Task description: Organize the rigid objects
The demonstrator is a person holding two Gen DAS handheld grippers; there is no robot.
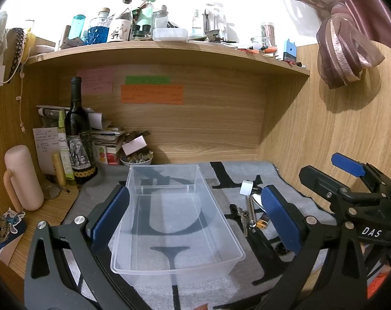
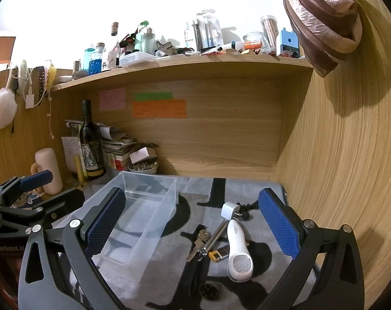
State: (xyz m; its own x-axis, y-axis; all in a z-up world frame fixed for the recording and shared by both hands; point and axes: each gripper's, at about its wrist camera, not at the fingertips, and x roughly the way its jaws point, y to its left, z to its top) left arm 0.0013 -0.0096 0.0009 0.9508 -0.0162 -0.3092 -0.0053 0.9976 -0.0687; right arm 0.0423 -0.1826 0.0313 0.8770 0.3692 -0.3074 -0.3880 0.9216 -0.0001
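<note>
Open mat (image 2: 247, 191) behind items, clear bin (image 2: 143, 214) left, wood wall (image 2: 337, 180) right

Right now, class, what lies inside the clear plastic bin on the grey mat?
Nothing lies inside the clear plastic bin; only the grey patterned mat shows through its floor. No part of its inside is covered.

Clear glossy plastic bin (image 1: 174, 222), shiny metal keys (image 2: 199, 242), matt wood desk (image 1: 221, 129)

overexposed top | shadowed alcove | strong fisheye warp | sharp
</note>
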